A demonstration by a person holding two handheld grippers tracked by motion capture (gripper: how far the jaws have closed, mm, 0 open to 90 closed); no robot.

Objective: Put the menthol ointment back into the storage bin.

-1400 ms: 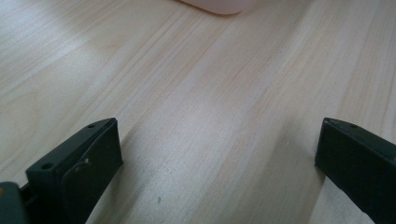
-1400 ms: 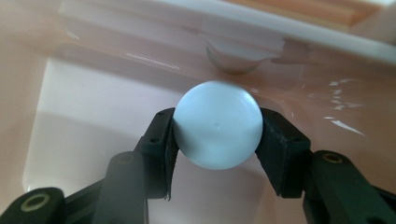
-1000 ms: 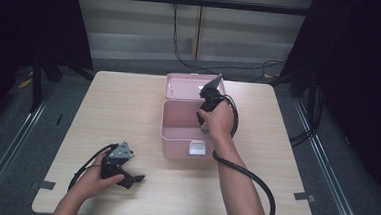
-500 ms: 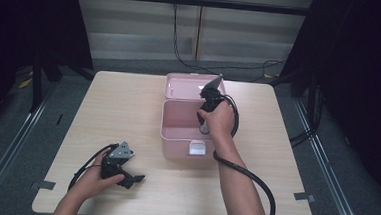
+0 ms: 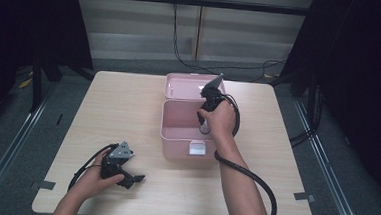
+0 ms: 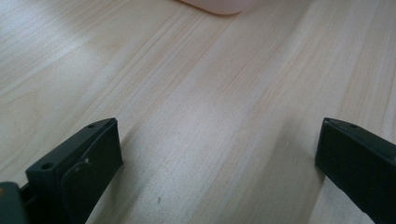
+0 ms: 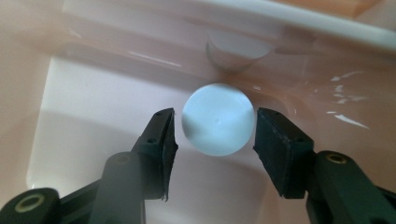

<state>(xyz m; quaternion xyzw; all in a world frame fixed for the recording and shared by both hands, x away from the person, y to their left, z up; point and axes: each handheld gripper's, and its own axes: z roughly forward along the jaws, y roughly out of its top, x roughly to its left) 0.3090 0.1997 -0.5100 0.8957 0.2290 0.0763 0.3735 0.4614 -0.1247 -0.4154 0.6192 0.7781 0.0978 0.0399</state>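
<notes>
A pink box [image 5: 177, 135] stands open at the table's middle, its lid [image 5: 184, 87] laid back behind it. My right gripper [image 5: 204, 122] reaches down into the box. In the right gripper view a pale blue round object [image 7: 218, 119] lies on the box floor between the jaws of my right gripper [image 7: 215, 123]. The jaws have just been opening: a thin gap shows at the left pad, so the object sits between them unpressed. My left gripper [image 5: 133, 178] rests on the table at the front left, and its jaws [image 6: 219, 140] stand wide open over bare wood.
The box's front latch [image 5: 196, 147] faces the person. A corner of the pink box [image 6: 219, 4] shows ahead of the left gripper. Black cables trail from both grippers across the wooden table [image 5: 128, 113]. Dark floor and metal rails surround the table.
</notes>
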